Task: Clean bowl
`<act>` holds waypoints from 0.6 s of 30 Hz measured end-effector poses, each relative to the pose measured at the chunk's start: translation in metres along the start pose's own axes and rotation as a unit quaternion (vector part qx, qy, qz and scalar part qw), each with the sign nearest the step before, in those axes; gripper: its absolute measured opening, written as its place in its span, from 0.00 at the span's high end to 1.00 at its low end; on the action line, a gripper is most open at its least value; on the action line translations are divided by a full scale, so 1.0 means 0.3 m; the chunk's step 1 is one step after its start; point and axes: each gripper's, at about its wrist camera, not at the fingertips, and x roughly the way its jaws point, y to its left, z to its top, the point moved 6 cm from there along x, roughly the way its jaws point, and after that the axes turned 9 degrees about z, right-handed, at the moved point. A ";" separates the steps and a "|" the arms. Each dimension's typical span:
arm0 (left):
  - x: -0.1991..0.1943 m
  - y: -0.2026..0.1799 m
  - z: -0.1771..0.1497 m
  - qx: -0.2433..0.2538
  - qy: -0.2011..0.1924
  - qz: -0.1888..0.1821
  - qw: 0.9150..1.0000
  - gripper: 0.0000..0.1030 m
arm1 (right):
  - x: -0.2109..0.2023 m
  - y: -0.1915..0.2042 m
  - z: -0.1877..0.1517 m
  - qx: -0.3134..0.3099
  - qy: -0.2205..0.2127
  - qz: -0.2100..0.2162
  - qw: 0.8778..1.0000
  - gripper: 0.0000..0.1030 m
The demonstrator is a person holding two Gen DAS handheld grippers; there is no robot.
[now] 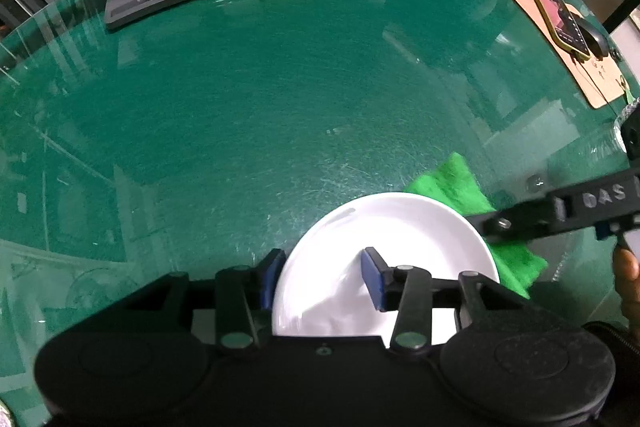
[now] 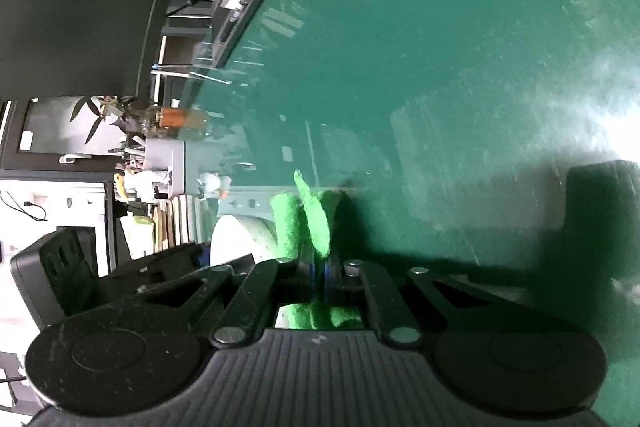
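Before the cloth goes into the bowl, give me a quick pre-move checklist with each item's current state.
1. Right gripper shut on cloth: ok.
2. Left gripper straddles bowl rim, one finger outside, one inside: ok.
3. Left pads pressing the rim firmly: cannot tell.
4. Bowl sits on the table, upright: ok.
5. Cloth already inside the bowl: not ok; it is at the rim, outside.
6. Dirt left in the bowl: cannot tell; the visible part looks white.

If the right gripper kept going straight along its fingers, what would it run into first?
The right gripper is shut on the green cloth, which sticks out ahead of it. Beyond the cloth, the line seems to meet the green table top. The white bowl lies just left of that line, though depth is unclear.
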 end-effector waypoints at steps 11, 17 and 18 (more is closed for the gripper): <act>-0.004 -0.001 0.003 0.003 -0.001 -0.004 1.000 0.58 | 0.040 0.033 0.038 -0.015 -0.011 0.007 1.000 0.95; -0.002 -0.002 0.007 0.008 0.001 -0.009 1.000 0.56 | -0.027 -0.005 -0.019 0.010 -0.006 0.006 1.000 0.95; -0.002 -0.004 0.007 0.008 0.001 -0.009 1.000 0.56 | -0.014 0.000 -0.011 0.007 -0.008 0.004 1.000 0.95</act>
